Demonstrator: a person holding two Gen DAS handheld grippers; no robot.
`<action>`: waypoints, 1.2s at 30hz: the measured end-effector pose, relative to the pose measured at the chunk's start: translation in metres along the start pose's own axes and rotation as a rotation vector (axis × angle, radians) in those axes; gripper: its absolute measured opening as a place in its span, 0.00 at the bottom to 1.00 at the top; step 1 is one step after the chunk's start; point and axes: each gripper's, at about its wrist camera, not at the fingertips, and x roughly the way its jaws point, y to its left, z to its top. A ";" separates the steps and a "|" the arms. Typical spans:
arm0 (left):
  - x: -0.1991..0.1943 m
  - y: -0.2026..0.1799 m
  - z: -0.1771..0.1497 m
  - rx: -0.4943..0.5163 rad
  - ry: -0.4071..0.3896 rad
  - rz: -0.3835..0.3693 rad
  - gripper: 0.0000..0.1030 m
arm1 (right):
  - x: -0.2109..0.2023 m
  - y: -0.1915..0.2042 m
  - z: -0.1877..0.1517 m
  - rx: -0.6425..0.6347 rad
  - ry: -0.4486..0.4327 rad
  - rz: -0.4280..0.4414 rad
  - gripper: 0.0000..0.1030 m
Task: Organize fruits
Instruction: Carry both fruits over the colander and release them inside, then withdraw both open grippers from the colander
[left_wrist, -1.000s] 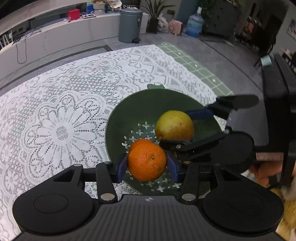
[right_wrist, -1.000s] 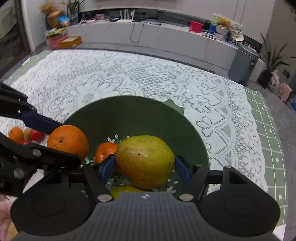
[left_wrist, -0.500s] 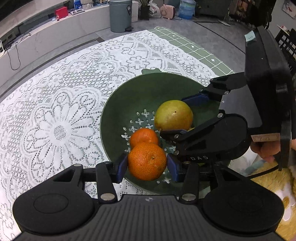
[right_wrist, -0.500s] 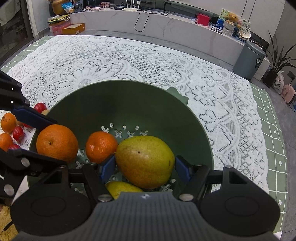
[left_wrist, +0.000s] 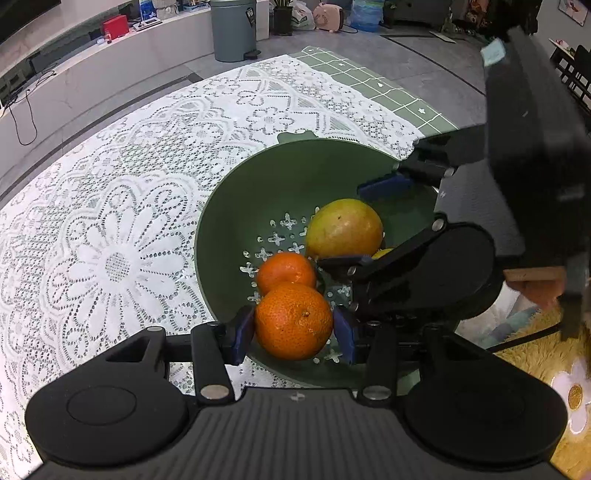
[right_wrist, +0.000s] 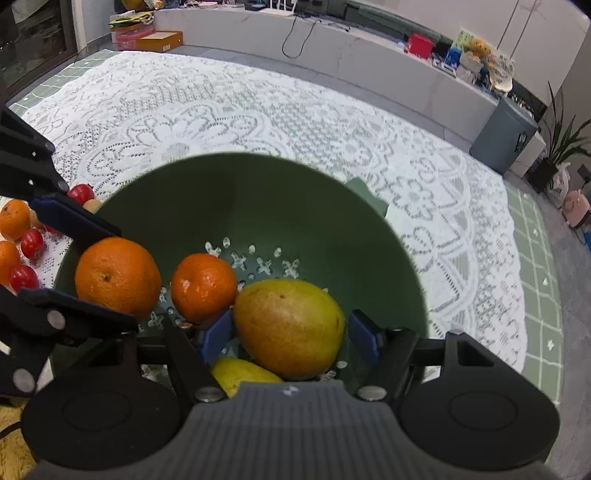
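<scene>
A green colander bowl (left_wrist: 236, 206) stands on the lace tablecloth; it also shows in the right wrist view (right_wrist: 295, 206). My left gripper (left_wrist: 293, 328) is shut on an orange (left_wrist: 293, 320) just inside the bowl's near rim. A smaller orange (left_wrist: 286, 271) lies on the bowl's floor. My right gripper (right_wrist: 290, 334) has opened: its pads stand slightly off a yellow-green mango (right_wrist: 290, 326) that rests in the bowl. The mango also shows in the left wrist view (left_wrist: 343, 227). A yellow fruit (right_wrist: 242, 373) lies under the mango.
Left of the bowl, several loose oranges (right_wrist: 13, 218) and small red fruits (right_wrist: 31, 242) lie on the lace tablecloth (right_wrist: 184, 122). A fluffy yellow rug (left_wrist: 535, 354) lies beyond the table's right edge. A grey bin (left_wrist: 232, 29) stands on the floor far back.
Both grippers have sunk deeper into the bowl. My right gripper's pads have parted from the mango, which now rests in the bowl. The smaller orange and the yellow fruit have come into view.
</scene>
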 end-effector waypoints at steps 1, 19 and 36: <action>0.001 0.000 0.000 0.002 0.002 0.000 0.51 | -0.003 0.000 0.001 -0.007 -0.004 -0.008 0.65; 0.018 -0.029 -0.004 0.168 0.068 0.048 0.51 | -0.042 -0.006 -0.017 -0.029 -0.077 -0.076 0.71; 0.008 -0.033 -0.004 0.163 0.031 0.035 0.58 | -0.050 -0.010 -0.024 0.003 -0.086 -0.084 0.71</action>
